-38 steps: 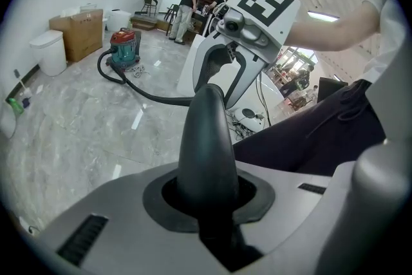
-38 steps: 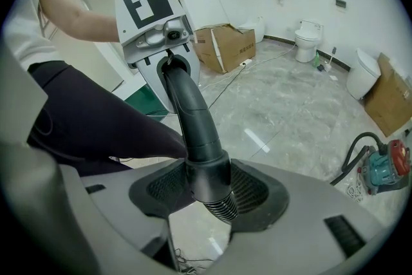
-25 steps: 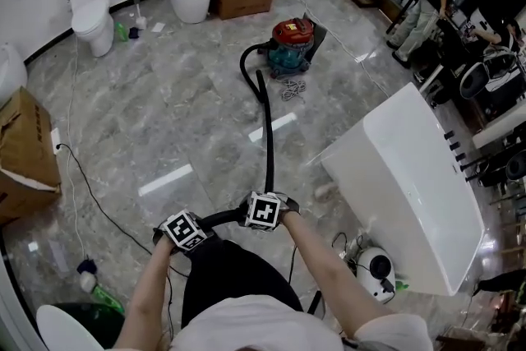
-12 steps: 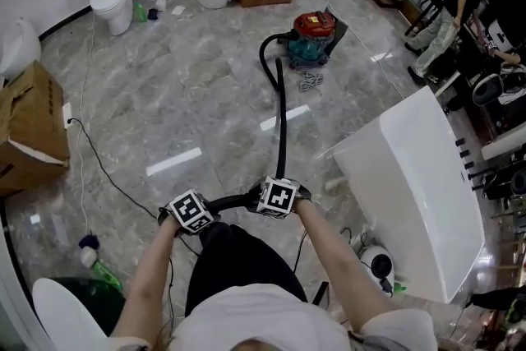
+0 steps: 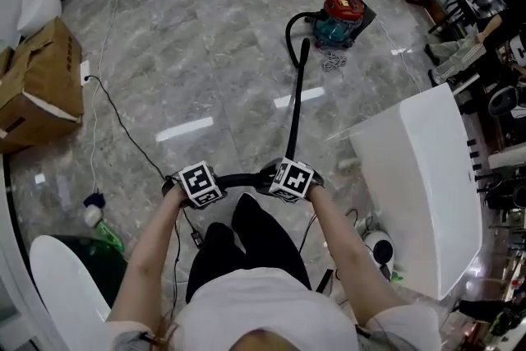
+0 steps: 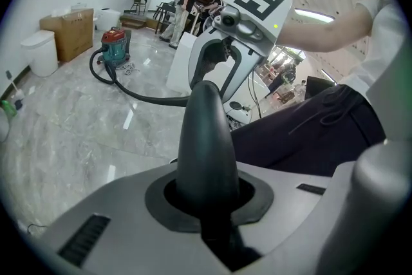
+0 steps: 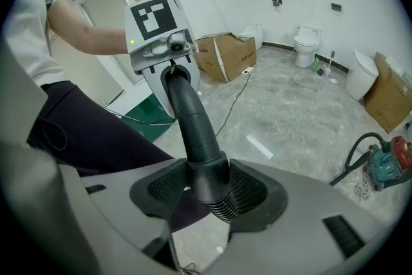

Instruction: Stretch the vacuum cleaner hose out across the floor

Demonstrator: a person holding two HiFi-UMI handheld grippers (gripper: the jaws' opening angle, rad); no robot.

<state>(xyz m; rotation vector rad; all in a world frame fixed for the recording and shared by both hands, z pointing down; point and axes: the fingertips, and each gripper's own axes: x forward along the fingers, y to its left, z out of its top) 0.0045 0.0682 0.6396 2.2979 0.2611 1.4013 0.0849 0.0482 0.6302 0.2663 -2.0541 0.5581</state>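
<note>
Gripping: left gripper [image 5: 200,185] clamped on the tapered handle tip [image 6: 205,138]; right gripper [image 5: 292,180] clamped on the ribbed cuff [image 7: 215,193].
Hose [image 5: 297,94]: nearly straight over the floor [image 5: 205,78], one loop by the vacuum cleaner [image 5: 341,20].
Technique: I'd pull low and steady, grips firm.
Writing: none legible, only square markers [image 5: 296,175].

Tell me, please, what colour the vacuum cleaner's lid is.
The vacuum cleaner lid is red; the head view shows it best.
</note>
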